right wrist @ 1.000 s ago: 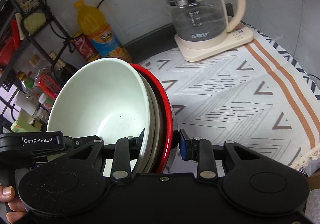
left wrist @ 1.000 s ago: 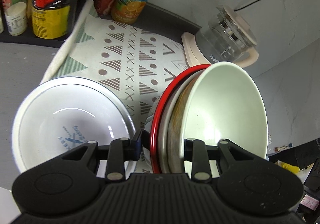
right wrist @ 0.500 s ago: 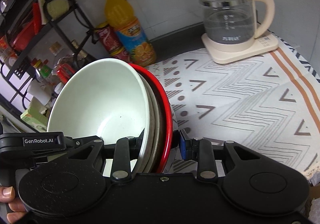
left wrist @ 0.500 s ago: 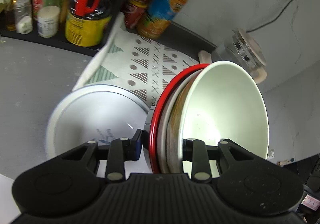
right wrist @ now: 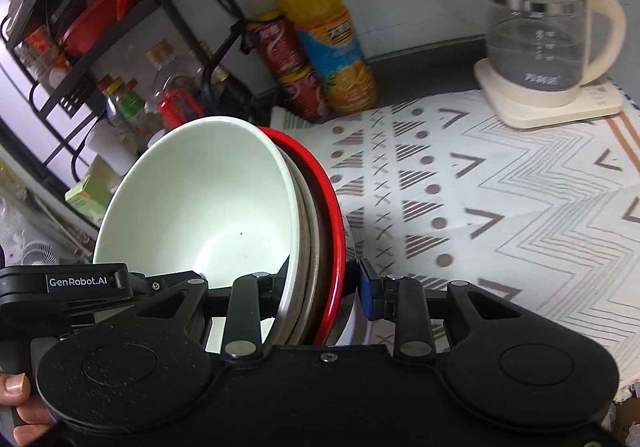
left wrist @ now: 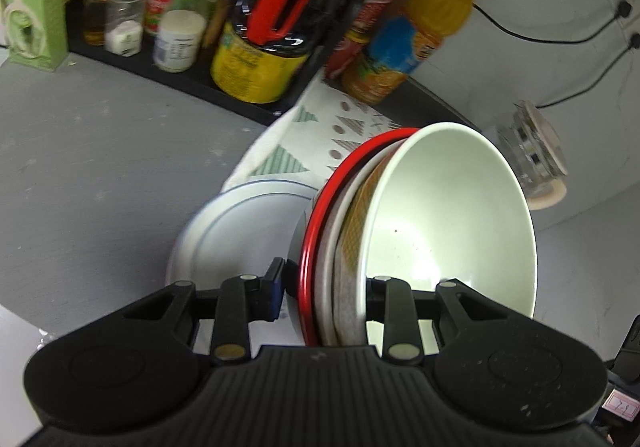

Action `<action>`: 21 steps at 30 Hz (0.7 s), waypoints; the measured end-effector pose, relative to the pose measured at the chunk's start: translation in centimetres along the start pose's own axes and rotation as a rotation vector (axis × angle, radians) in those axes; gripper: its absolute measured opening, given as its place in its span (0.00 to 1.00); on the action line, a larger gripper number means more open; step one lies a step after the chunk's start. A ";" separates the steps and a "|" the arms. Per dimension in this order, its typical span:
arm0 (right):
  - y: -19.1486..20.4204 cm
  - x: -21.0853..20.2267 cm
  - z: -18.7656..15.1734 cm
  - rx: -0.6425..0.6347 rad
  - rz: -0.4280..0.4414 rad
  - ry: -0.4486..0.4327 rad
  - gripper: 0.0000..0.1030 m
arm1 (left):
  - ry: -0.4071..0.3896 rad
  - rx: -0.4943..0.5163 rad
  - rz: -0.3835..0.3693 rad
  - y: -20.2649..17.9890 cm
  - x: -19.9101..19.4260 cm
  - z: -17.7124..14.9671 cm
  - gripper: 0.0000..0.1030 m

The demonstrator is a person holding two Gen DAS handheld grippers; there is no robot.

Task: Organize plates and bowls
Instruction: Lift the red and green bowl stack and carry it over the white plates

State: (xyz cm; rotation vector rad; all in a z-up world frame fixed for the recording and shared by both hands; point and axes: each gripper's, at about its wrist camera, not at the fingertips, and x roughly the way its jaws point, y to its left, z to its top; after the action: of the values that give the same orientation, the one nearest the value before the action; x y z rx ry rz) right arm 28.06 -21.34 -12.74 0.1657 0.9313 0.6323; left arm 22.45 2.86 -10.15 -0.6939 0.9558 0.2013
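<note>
While both tongs are clenched on the same stack of bowls (left wrist: 400, 247), the stack is held up off the tabletop (left wrist: 100, 167) and tipped on its side, one pair on each edge of it. The left tongs (left wrist: 326, 297) pinch the rims with one blue-padded finger behind the red bowl (left wrist: 316, 239) and the other inside the pale green bowl (left wrist: 452, 223). The right tongs (right wrist: 320, 291) grip the opposite edge the same way, one finger inside the pale green bowl (right wrist: 208, 207) and a blue pad behind the red one.

The pale green bowl sits innermost and holds nothing but a dark speck or two. Between it and the red bowl lie one or two more nested dishes; how many, the rims do not make plain.

Below the stack in the left view, a white plate (left wrist: 240, 231) lies flat, partly on a patterned cloth (right wrist: 500, 207). A glass kettle (right wrist: 544, 43) stands on its cream base at the far end of the cloth, apparently dry. An orange drink bottle (right wrist: 328, 39), nearly full, stands beside red cans (right wrist: 288, 67) against the wall. A black rack (left wrist: 168, 71) carries jars and bottles. A thumb (right wrist: 16, 387) shows at the lower left of the right view.
</note>
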 end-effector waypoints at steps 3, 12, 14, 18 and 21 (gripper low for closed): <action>0.6 1.1 -0.3 -0.016 0.008 0.031 0.29 | 0.005 -0.023 0.019 1.2 0.3 -0.2 0.28; 1.5 4.0 -1.3 -0.048 0.002 0.119 0.29 | 0.036 -0.082 0.056 3.8 1.9 -0.9 0.28; 1.5 4.3 -1.4 -0.050 -0.002 0.129 0.29 | 0.040 -0.090 0.056 4.1 2.2 -1.0 0.28; 1.4 4.9 -1.3 -0.041 -0.007 0.149 0.29 | 0.046 -0.111 0.055 4.4 2.6 -0.9 0.28; 1.3 5.4 -1.4 -0.045 -0.011 0.160 0.29 | 0.054 -0.109 0.061 4.5 2.9 -0.8 0.28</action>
State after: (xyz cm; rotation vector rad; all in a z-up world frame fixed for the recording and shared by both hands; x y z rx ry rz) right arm 28.73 -17.37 -16.82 0.0705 1.0706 0.6624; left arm 21.55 5.41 -14.84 -0.7744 1.0240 0.2914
